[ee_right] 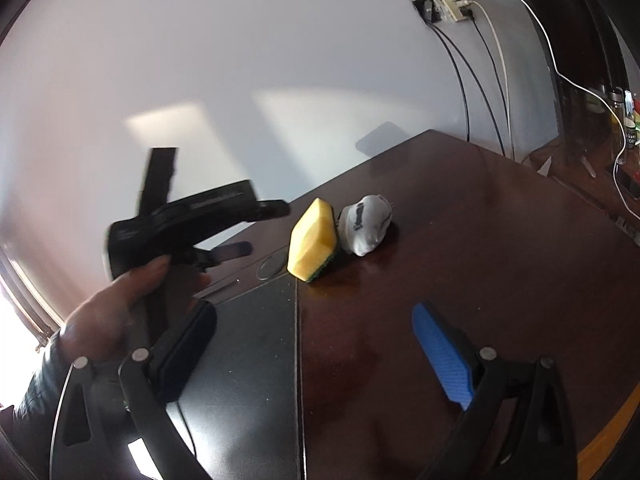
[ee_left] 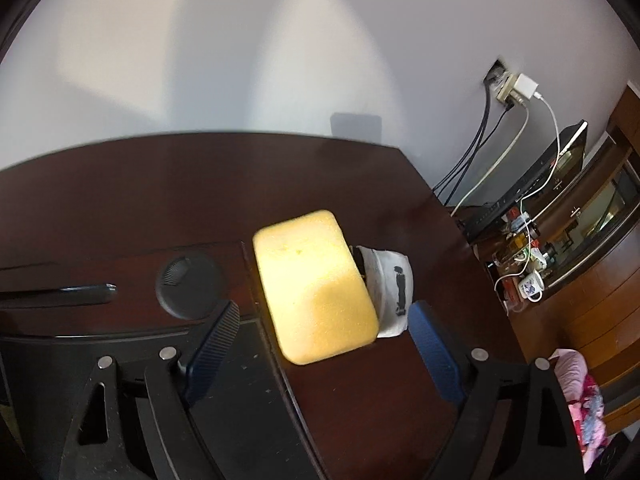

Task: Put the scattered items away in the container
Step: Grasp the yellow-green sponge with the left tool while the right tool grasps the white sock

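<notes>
A yellow sponge (ee_left: 314, 286) with a green scrub side leans tilted against a rolled white sock (ee_left: 390, 290) on the dark wooden table (ee_left: 120, 184). My left gripper (ee_left: 324, 322) is open, its blue fingers on either side of the sponge's near end, not touching it. In the right wrist view the sponge (ee_right: 312, 238) and sock (ee_right: 366, 224) sit mid-table. My right gripper (ee_right: 316, 344) is open and empty, well short of them. The left gripper's black body (ee_right: 184, 220) shows held in a hand at the left. No container is in view.
A black pad (ee_right: 248, 360) lies inlaid in the table's near part, with a round black grommet (ee_left: 188, 284) beside it. Cables (ee_right: 472, 72) hang from a wall socket at the right. A wooden cabinet (ee_left: 592, 240) with cups stands beyond the table's right edge.
</notes>
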